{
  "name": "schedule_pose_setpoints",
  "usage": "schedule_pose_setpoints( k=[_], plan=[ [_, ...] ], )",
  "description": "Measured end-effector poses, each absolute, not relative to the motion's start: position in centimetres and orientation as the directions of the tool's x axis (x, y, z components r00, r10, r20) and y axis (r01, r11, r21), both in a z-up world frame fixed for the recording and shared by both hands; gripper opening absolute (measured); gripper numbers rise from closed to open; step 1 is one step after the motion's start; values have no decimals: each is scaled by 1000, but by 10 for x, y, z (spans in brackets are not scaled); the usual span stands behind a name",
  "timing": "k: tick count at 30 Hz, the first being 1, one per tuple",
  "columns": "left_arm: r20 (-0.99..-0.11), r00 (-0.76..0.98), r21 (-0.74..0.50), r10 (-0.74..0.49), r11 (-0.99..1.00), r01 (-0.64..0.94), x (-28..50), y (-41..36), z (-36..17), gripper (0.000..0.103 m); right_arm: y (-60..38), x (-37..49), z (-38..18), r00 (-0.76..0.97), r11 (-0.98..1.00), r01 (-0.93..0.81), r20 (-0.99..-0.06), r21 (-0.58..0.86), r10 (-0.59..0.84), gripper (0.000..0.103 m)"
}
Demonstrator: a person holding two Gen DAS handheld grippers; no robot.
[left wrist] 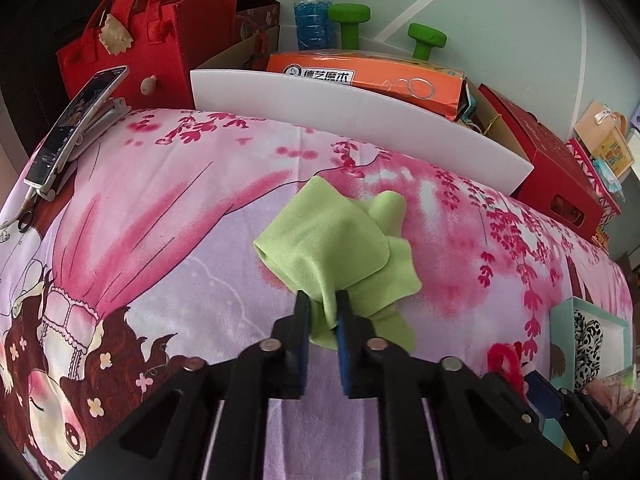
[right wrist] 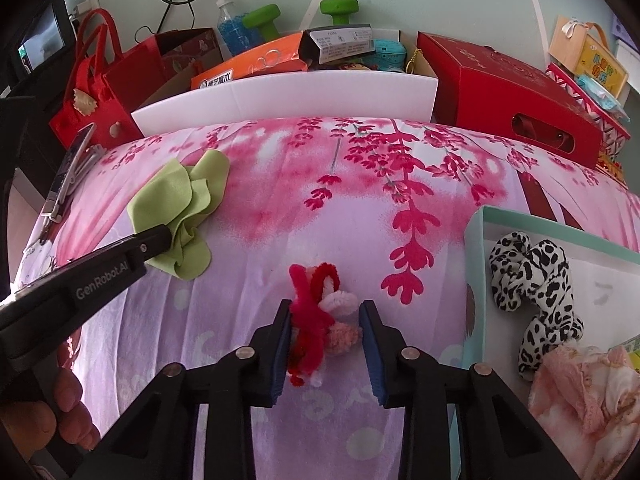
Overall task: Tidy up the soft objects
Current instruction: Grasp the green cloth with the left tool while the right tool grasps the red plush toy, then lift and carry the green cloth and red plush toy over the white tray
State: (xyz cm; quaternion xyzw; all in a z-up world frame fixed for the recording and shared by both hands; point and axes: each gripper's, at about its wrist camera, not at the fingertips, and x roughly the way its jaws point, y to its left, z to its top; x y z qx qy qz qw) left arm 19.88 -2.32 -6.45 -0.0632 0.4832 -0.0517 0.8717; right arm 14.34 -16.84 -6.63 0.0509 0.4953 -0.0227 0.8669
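At the far left of the left wrist view, a glossy phone (left wrist: 76,128) is being propped on a stand beside a red felt bag (left wrist: 132,40). In the middle of that frame, a soft green fleece cloth (left wrist: 332,240) is being pinched by the left gripper (left wrist: 323,312), its blue-padded jaws pressed nearly together on a bunched fold, while the rest of the cloth is lying crumpled on the smooth pink floral sheet (left wrist: 160,220). Behind it, a curved white foam board (left wrist: 360,120) is standing on edge.

In the right wrist view, the same cloth (right wrist: 180,208) is seen at the upper left, with the left tool's black finger clamped on it. At the lower centre, a fuzzy red and pink pipe-cleaner bundle (right wrist: 320,320) is being squeezed by the right gripper (right wrist: 325,332), both pads touching its twisted, bristly loops. At the right, a shallow teal-rimmed box (right wrist: 476,280) is holding a leopard-print scrunchie (right wrist: 536,300) and, below it, a frilly pink fabric piece (right wrist: 588,392).
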Motion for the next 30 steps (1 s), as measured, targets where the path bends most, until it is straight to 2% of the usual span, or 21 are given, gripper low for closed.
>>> schedule_pose_setpoints(
  k=[9, 30],
  plan=[
    [-826, 532, -193, -188, 980, 47, 192, -22, -53, 7, -170, 140, -62, 508, 992, 99, -861, 76, 16, 31],
    [-736, 635, -225, -235, 969, 97, 127, -13, 42, 6, -168, 83, 7, 584, 994, 96, -812, 41, -23, 31]
  ],
)
